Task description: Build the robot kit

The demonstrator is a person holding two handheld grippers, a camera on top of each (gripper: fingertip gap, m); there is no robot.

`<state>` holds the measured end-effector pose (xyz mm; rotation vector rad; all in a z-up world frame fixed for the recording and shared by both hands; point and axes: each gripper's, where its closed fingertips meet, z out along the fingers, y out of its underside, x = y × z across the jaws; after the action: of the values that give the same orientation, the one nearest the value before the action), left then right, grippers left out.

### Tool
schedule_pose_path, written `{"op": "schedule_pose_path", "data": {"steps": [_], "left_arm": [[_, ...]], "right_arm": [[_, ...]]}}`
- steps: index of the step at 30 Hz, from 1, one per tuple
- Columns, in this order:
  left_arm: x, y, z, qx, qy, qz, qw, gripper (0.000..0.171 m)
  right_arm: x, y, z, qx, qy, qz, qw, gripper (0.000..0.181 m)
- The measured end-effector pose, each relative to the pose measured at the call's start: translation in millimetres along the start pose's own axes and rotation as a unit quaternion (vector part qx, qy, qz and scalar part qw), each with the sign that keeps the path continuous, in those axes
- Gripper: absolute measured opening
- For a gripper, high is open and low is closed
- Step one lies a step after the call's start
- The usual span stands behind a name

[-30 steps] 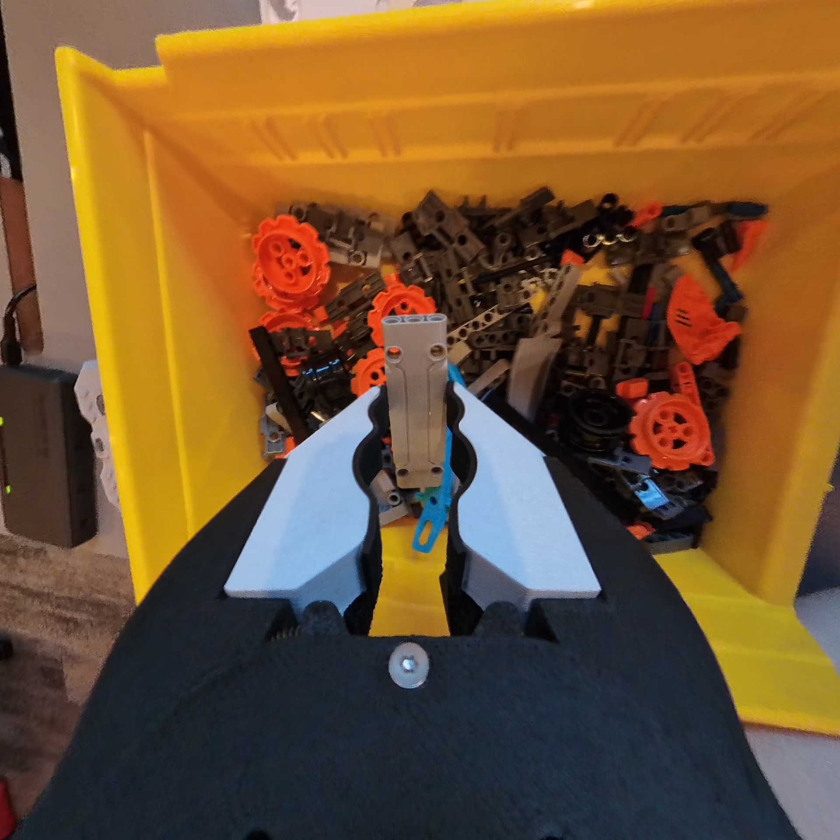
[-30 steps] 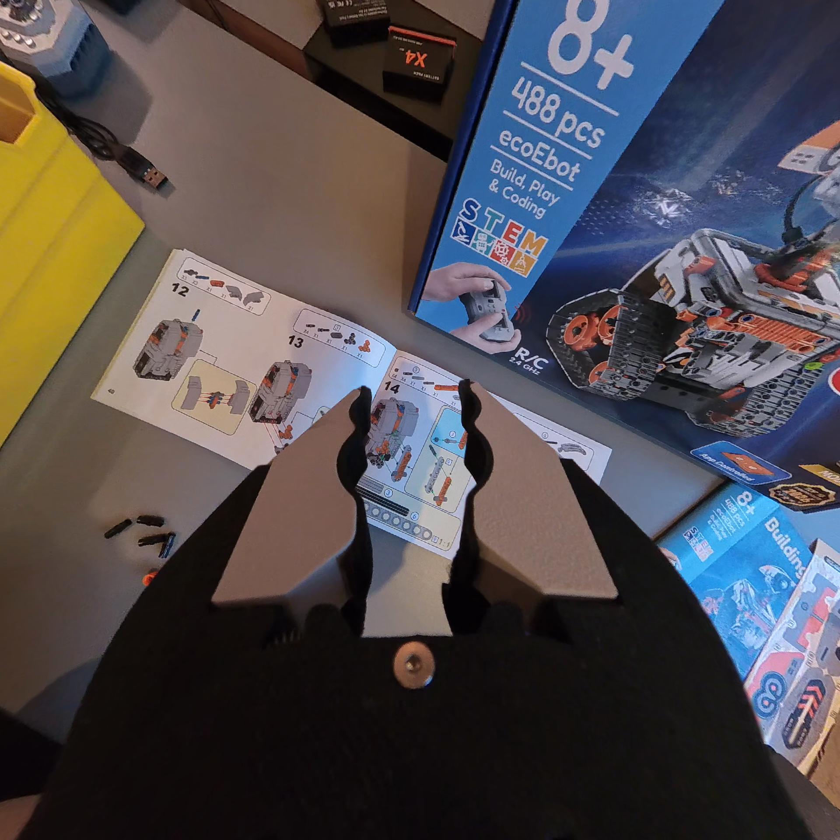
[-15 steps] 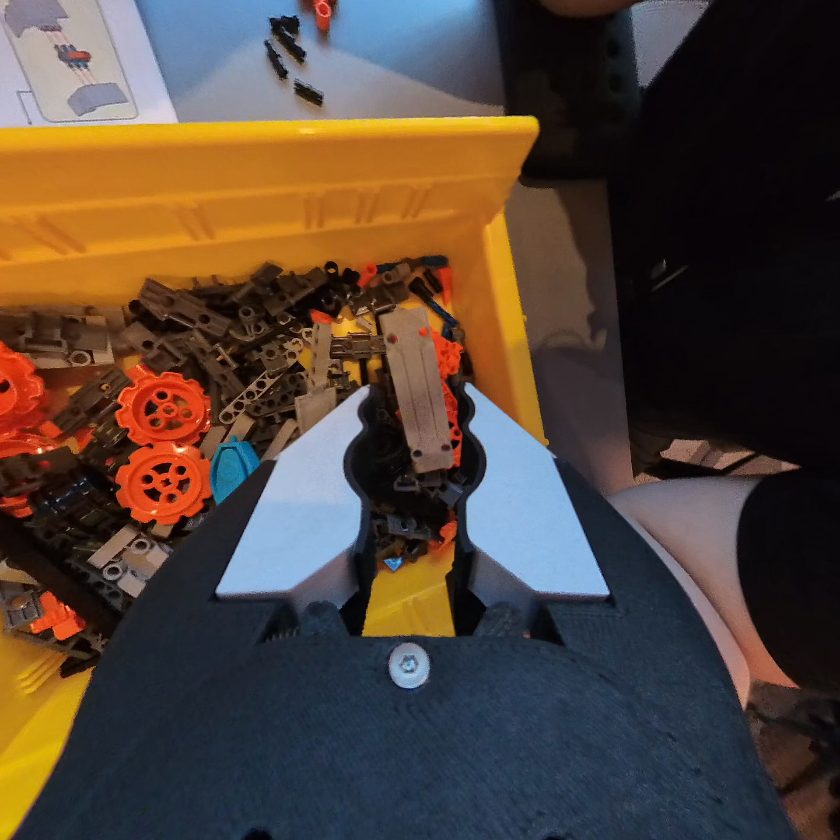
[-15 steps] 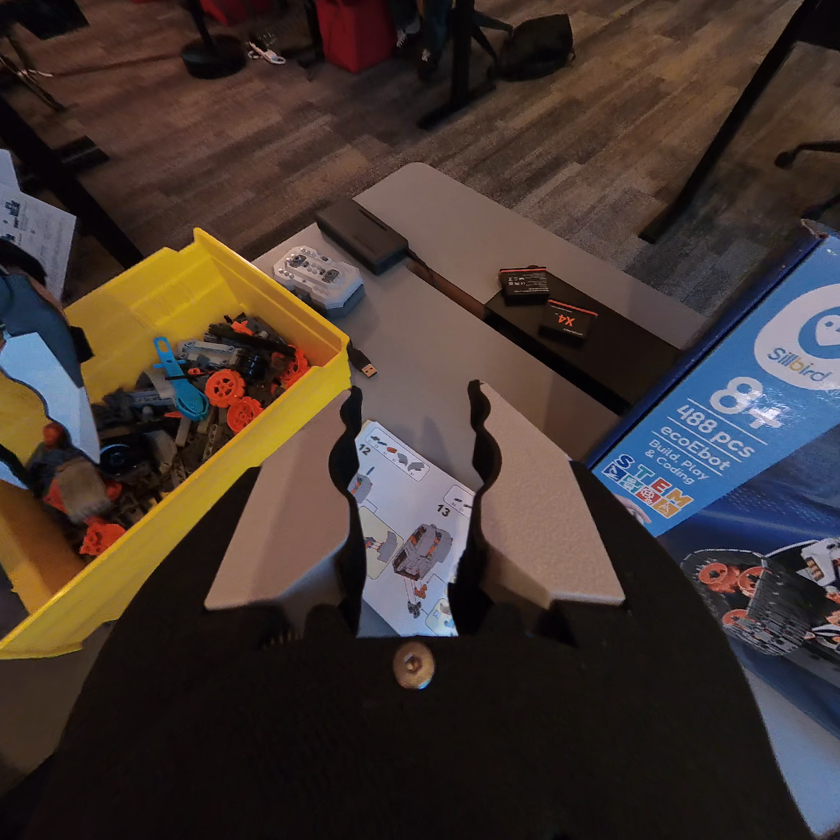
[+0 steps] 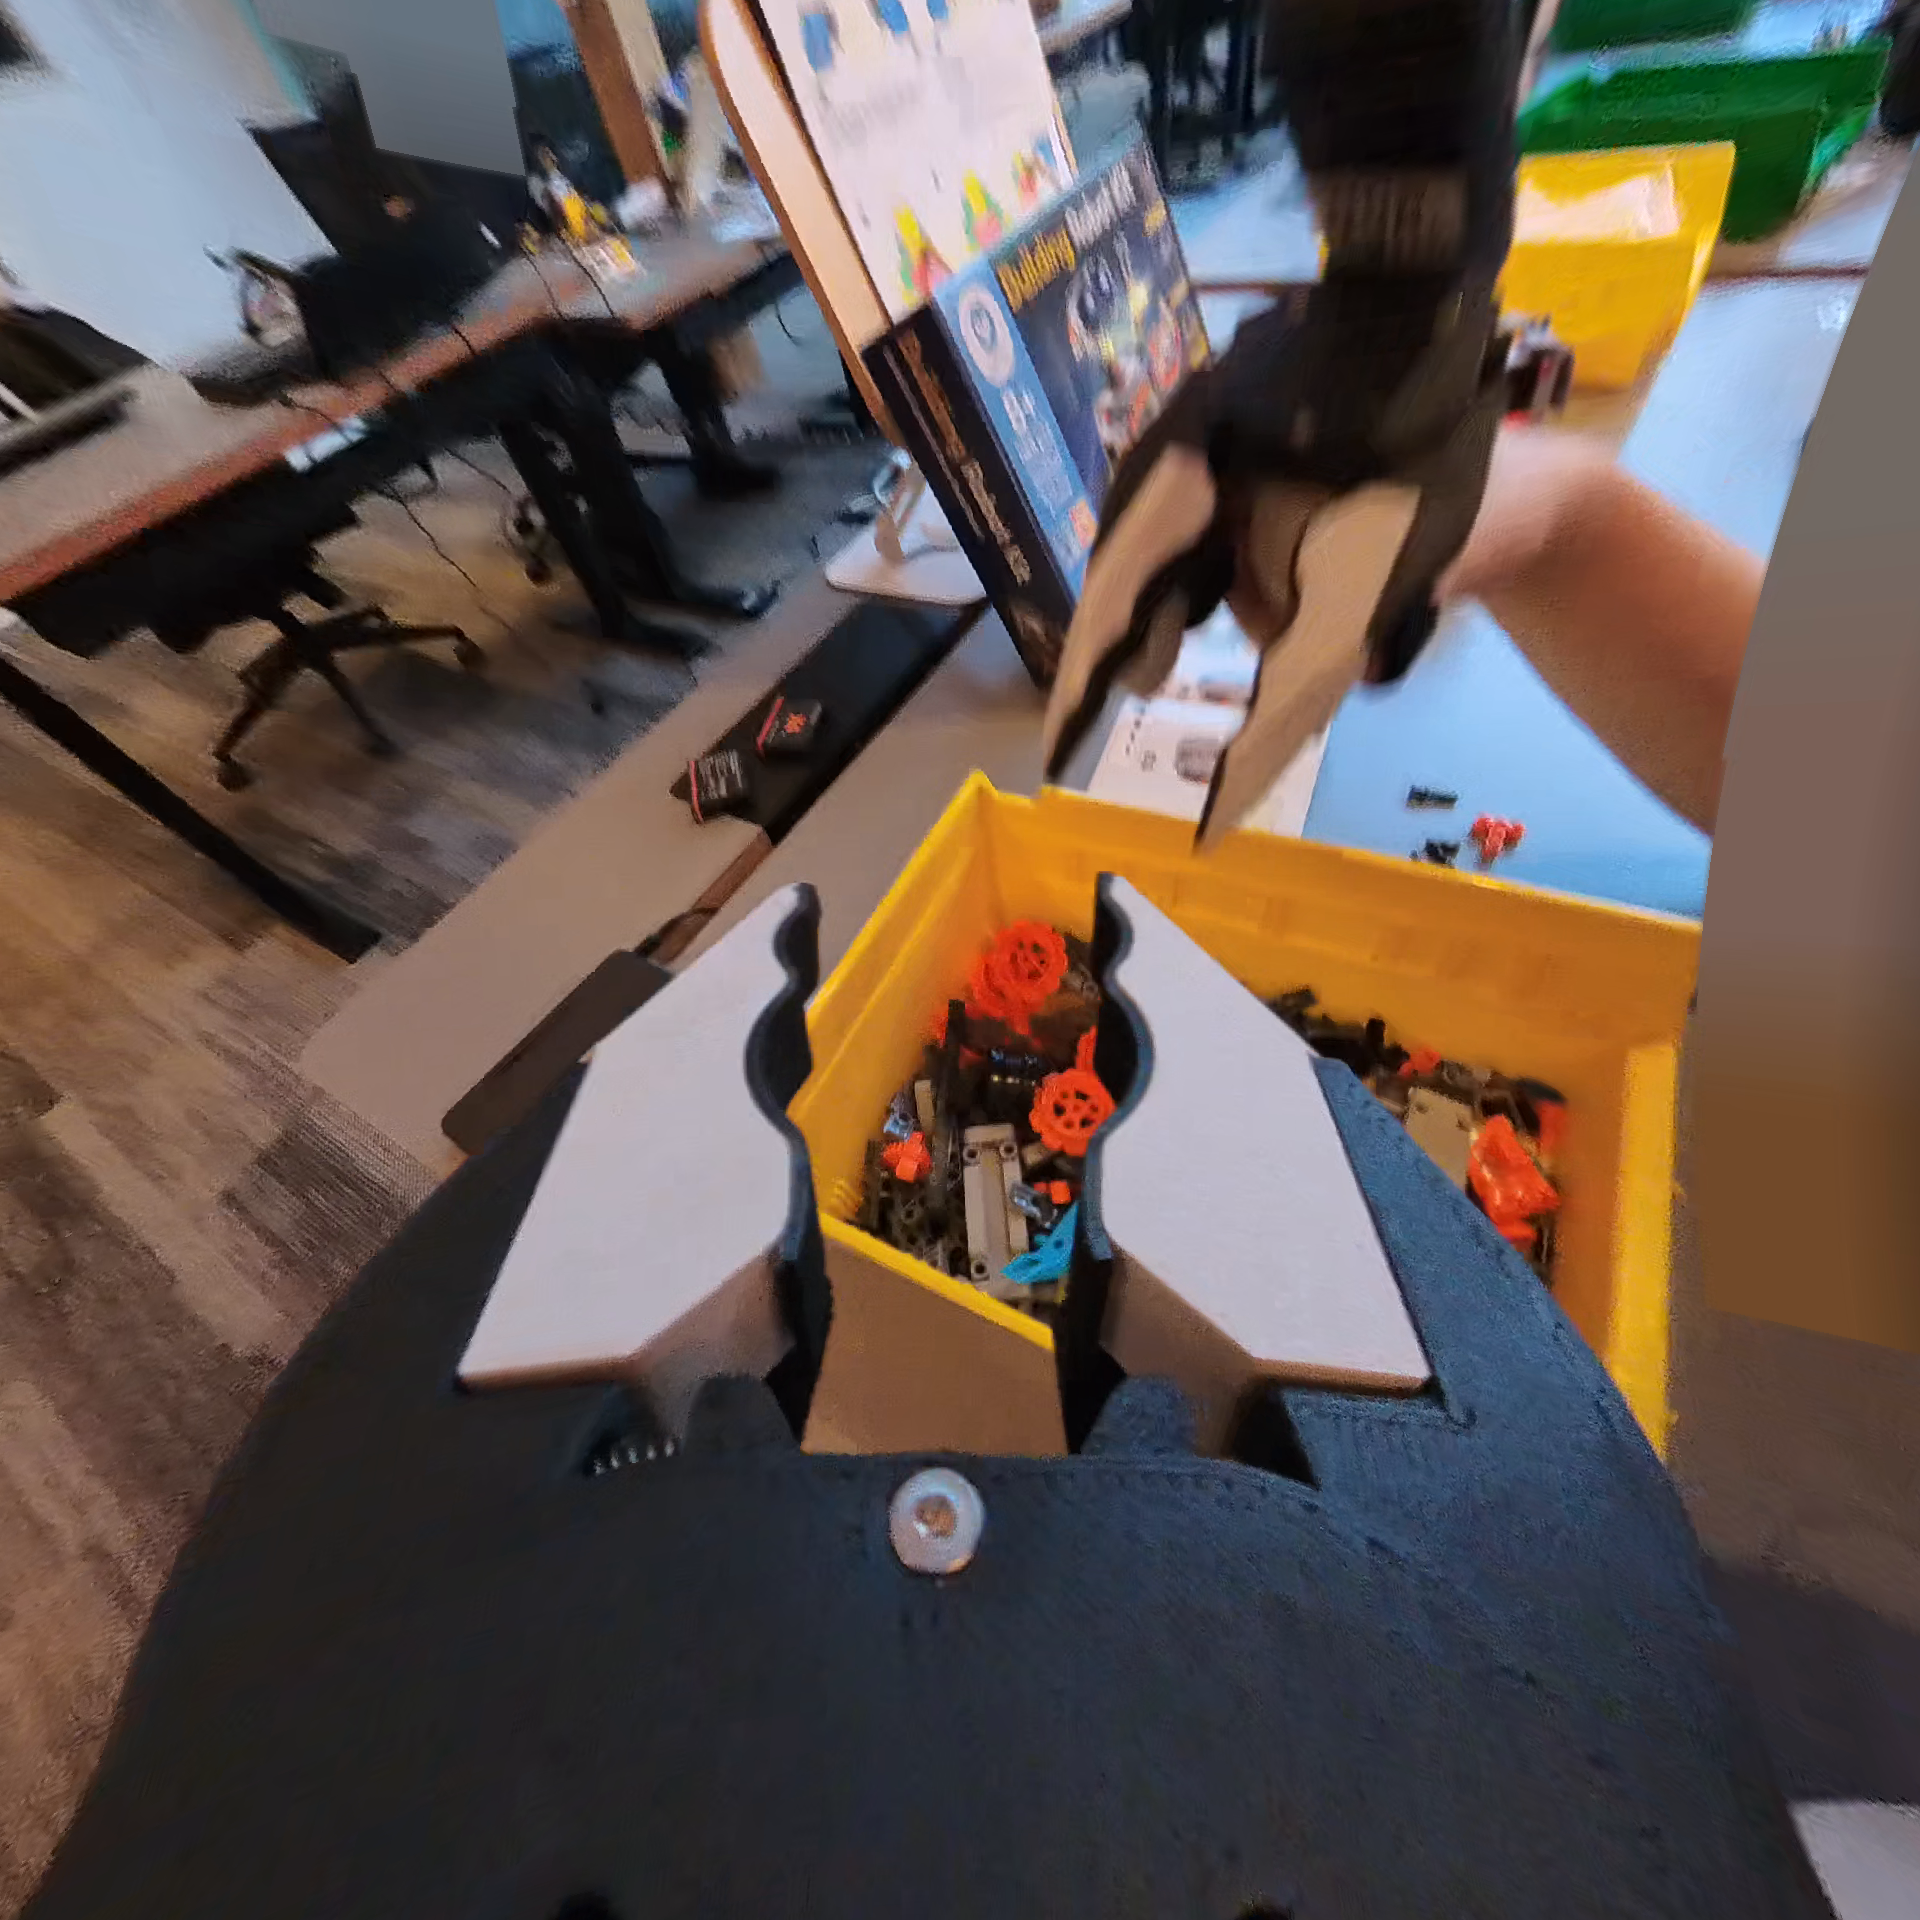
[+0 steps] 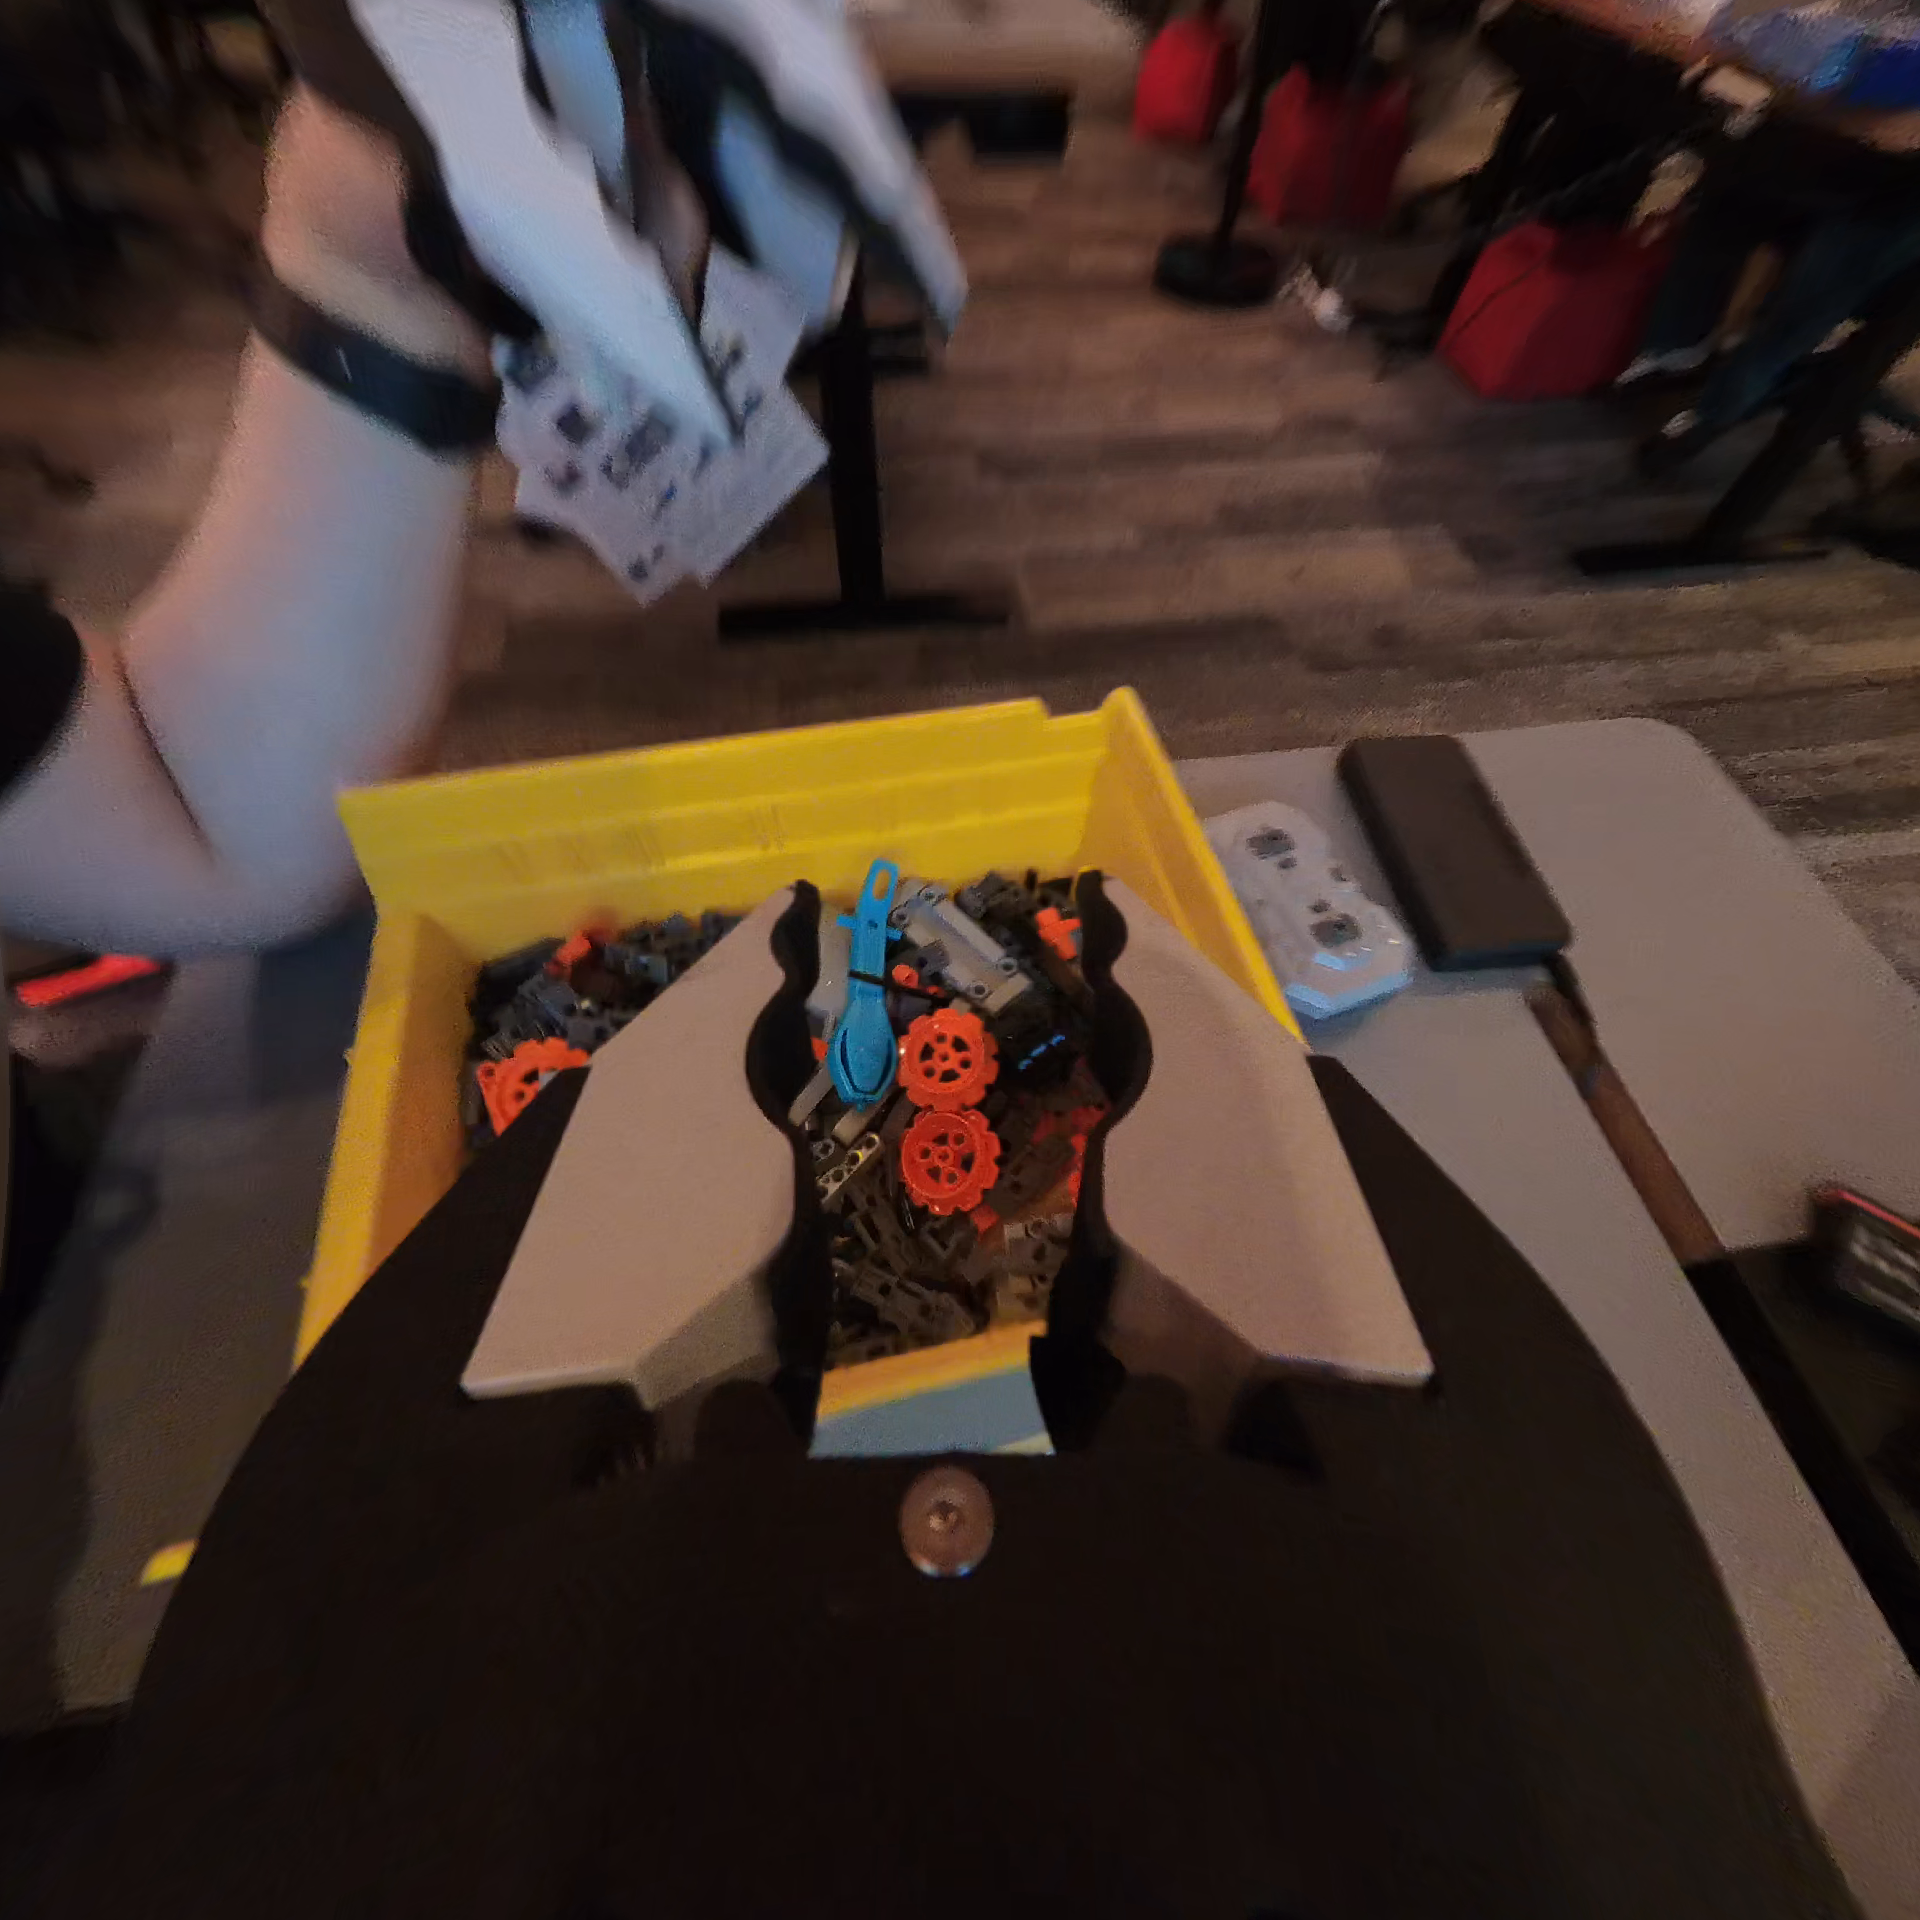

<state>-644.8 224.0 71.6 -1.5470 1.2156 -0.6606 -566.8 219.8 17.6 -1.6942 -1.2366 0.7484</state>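
Now both grippers are hovering empty, jaws apart, over the yellow bin (image 6: 727,800): left gripper (image 5: 951,1049) lower centre, right gripper (image 5: 1127,800) upper right.

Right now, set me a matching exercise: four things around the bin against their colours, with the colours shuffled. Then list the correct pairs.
Things
1. bin
2. gear wheels
3. spoon-shaped tool
4. flat device on the table

Colours
A. blue
B. black
C. yellow
D. orange

Pairs: 1-C, 2-D, 3-A, 4-B
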Motion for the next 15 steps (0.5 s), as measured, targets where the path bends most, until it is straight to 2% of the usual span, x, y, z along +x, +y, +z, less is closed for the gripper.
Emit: {"op": "schedule_pose_path", "data": {"steps": [3, 6, 7, 10, 11, 15], "left_arm": [[3, 5, -10, -0.007, 0.02, -0.043, 0.999, 0.068], [-20, 41, -24, -0.079, -0.036, -0.084, 0.993, 0.064], [-26, 53, -32, -0.103, -0.059, -0.089, 0.989, 0.064], [-26, 71, -50, -0.139, -0.085, -0.094, 0.982, 0.057], [-23, 74, -53, -0.147, -0.086, -0.093, 0.981, 0.056], [-21, 80, -55, -0.173, -0.099, -0.075, 0.977, 0.056]], "right_arm": [[-20, 9, 45, -0.046, -0.029, -0.003, 0.999, 0.026], [-44, -13, 57, -0.002, -0.082, 0.05, 0.995, 0.022], [-45, -4, 61, -0.028, -0.074, 0.035, 0.996, 0.024], [-38, 51, 81, -0.167, -0.041, -0.02, 0.985, 0.044], [-39, 63, 88, -0.197, -0.046, -0.022, 0.979, 0.045], [-35, 79, 111, -0.254, -0.048, 0.007, 0.966, 0.039]]}}
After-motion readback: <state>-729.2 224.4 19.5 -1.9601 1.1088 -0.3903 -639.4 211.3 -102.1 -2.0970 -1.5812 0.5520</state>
